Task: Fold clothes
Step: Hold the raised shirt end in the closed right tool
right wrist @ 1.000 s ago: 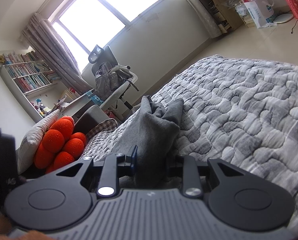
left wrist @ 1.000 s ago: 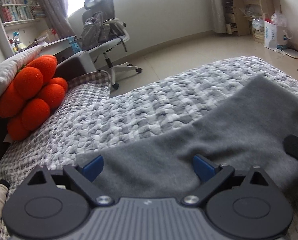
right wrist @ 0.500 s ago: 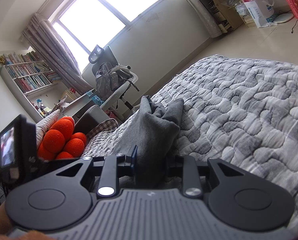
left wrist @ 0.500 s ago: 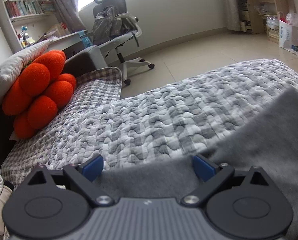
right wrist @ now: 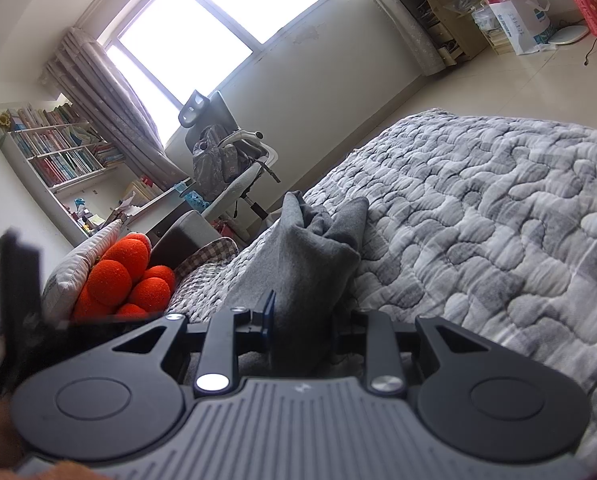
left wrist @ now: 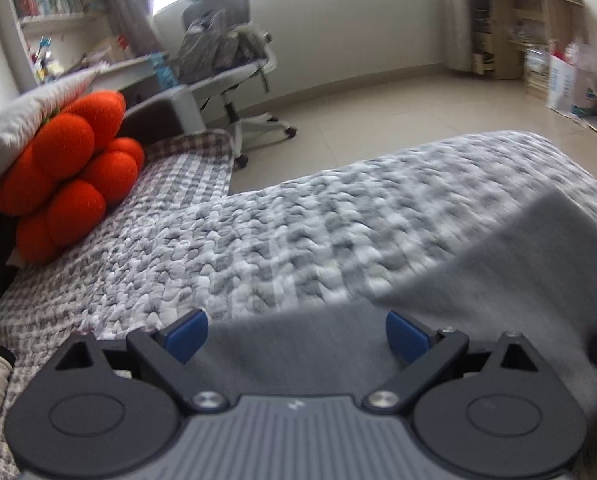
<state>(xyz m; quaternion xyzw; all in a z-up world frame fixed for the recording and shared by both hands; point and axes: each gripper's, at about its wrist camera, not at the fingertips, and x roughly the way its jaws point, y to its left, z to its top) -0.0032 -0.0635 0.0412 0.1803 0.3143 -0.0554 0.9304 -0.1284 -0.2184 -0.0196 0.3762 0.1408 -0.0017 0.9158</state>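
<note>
A plain grey garment (left wrist: pixel 478 280) lies on the bed, spreading from under my left gripper (left wrist: pixel 296 334) toward the right edge. That gripper is open, blue pads wide apart, with the garment's near edge between and below the fingers. In the right wrist view the same grey garment (right wrist: pixel 298 256) rises in a bunched fold, and my right gripper (right wrist: pixel 304 322) is shut on it close to the bed surface. The right finger of that gripper is hidden behind the cloth.
A grey-and-white quilted blanket (left wrist: pixel 298 232) covers the bed. An orange plush cushion (left wrist: pixel 70 184) and a white pillow (left wrist: pixel 30 112) sit at the head end. An office chair (right wrist: pixel 226 160) with a backpack stands by the wall; shelves (left wrist: pixel 510 36) and bags lie beyond on tiled floor.
My left gripper has pulled back toward the garment's near edge, so less grey cloth lies ahead of it. The other hand-held unit has moved at the left of the right wrist view. The right gripper holds still.
</note>
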